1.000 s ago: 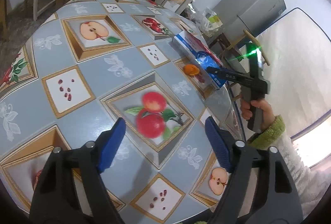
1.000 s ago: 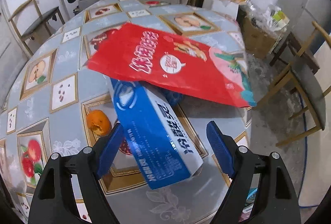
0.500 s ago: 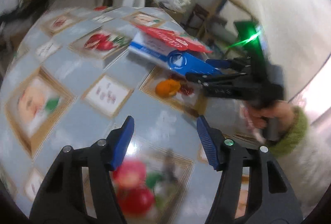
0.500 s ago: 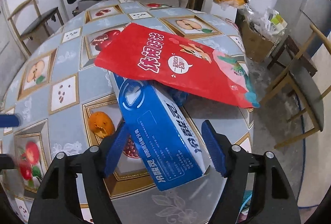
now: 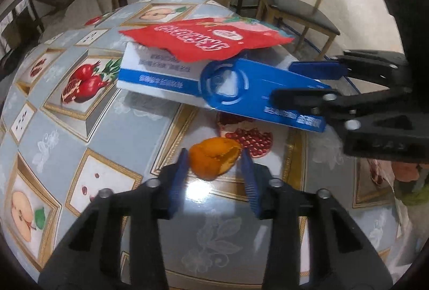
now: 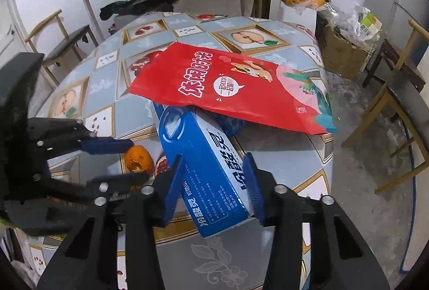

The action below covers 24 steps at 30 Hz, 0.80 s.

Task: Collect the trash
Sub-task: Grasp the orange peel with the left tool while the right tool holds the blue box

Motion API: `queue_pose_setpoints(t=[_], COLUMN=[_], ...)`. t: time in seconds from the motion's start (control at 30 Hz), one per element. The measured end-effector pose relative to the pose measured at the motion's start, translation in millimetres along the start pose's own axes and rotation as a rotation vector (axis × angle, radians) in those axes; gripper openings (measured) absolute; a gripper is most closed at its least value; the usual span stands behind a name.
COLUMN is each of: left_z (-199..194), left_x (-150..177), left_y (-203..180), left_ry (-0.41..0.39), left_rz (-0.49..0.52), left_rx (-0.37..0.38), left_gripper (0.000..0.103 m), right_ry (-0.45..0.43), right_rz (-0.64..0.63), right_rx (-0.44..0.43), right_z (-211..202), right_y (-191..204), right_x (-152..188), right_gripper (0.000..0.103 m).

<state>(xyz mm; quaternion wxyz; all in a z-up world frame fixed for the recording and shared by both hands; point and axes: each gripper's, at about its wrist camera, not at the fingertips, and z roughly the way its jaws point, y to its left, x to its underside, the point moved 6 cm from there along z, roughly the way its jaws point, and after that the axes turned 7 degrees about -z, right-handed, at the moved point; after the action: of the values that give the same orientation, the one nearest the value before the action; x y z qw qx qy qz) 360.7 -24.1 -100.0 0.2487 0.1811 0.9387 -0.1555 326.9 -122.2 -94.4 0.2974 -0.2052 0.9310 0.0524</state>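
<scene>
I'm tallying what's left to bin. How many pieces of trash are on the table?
3 clearly: orange peel between the left tongs, blue box between the right tongs, red bag atop it. More may hide underneath.

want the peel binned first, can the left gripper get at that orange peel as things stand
Probably yes. The left gripper already has its open jaws either side of the torn orange peel on the fruit-print tablecloth; the blue cardboard box lies beyond it, not between.

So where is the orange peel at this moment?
The orange peel lies on the table between the open jaws of the left gripper, low in the left wrist view, just beside the blue box that the right gripper straddles.
</scene>
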Motion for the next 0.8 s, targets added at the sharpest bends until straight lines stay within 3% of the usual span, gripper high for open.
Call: queue_pose_setpoints(t=[0.13,0.2,0.33,0.57,0.8], left_z=[-0.9,-0.5,-5.0,-40.5,-87.1], left_x=[0.6,2.6,12.4,57.5,124.0], left_y=[4.6,6.8,14.6,30.5,57.3], left_ry=[-0.015,-0.01,-0.004,-0.001,0.013], left_rz=[-0.037,-0.05,-0.11,-0.195,-0.351], left_rx=[0.007,0.0,0.034,0.054,0.064], left_gripper=[0.021,0.01,0.009,0.009,0.009], right_ry=[-0.012,-0.018,-0.026,-0.007,0.033], right_rz=[-0.004,-0.007,-0.002,-0.019,-0.064], right_rx=[-0.015,-0.02,-0.042,-0.121,-0.21], right_z=[-4.7,-8.4,-18.6,-37.0,-63.3], right_y=[3.6,7.4,15.1,45.0,96.5], right_x=[0.4,0.6,2.8,21.0,56.6], right_gripper=[0.027,0.021,0.008,0.005,0.005])
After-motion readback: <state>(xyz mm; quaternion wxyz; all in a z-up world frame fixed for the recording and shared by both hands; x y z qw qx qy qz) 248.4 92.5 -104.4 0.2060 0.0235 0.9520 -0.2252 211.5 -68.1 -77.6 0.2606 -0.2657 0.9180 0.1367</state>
